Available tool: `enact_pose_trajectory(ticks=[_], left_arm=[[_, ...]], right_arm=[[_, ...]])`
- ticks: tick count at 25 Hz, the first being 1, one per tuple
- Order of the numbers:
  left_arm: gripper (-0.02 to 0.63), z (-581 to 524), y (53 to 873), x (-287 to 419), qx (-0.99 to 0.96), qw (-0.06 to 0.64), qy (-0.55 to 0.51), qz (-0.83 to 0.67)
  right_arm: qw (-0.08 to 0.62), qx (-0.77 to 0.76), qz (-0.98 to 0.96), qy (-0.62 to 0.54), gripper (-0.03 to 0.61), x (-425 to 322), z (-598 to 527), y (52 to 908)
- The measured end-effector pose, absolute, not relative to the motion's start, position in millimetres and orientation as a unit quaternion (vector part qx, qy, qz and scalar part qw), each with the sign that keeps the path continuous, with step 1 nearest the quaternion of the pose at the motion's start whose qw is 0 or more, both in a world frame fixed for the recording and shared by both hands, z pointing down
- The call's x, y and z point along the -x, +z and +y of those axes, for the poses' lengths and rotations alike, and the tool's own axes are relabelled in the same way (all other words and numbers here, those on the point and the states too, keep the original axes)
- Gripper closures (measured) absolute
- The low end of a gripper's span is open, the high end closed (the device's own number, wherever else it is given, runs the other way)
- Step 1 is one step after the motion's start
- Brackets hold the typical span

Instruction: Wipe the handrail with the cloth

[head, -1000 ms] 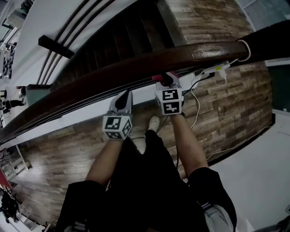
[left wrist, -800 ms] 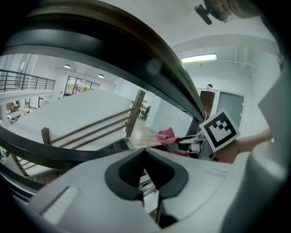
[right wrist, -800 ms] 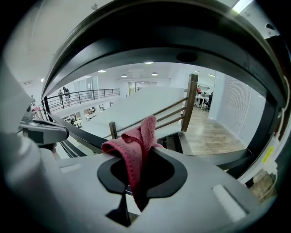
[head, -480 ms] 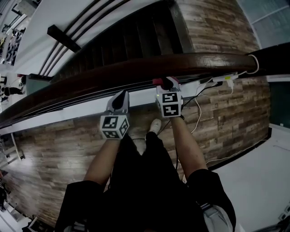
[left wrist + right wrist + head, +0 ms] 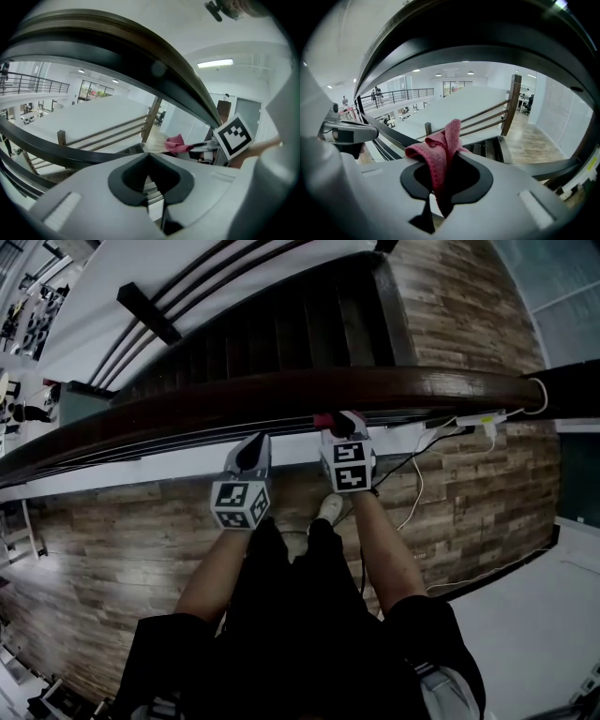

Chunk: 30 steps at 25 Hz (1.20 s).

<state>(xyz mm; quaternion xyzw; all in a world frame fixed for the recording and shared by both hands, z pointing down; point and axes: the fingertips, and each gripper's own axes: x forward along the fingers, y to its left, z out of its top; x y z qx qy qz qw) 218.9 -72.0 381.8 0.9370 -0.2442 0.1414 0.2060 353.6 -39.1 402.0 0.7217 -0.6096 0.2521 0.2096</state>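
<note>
Two grippers show in the head view, left gripper (image 5: 254, 448) and right gripper (image 5: 346, 423), side by side just under the dark handrail (image 5: 281, 395). Left gripper view: my jaws are pressed together on nothing. Right gripper view: my jaws pinch the pink cloth (image 5: 439, 146), with the rail arching above. To wipe well, I judge the cloth needs firm contact and steady strokes along the wood.

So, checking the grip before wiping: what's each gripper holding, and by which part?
Right gripper pinches the pink cloth at a bunched fold; left gripper shut, empty.
</note>
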Motion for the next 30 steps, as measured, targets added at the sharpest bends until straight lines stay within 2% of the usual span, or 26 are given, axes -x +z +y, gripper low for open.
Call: enact_pose_trajectory(ticks=[21,30], left_arm=[[0.614,-119.3,394.7,-170.1,-0.925,0.22,0.187,-0.246],[0.614,-136.4,399.8,-145.6,-0.908,0.228,0.195,-0.292]], right_arm=[[0.228,-0.71,-0.611,0.267,0.526,-286.0,-83.5,410.2],[0.243,-0.679,-0.636,0.275,0.526,-270.3,-100.7,413.1]])
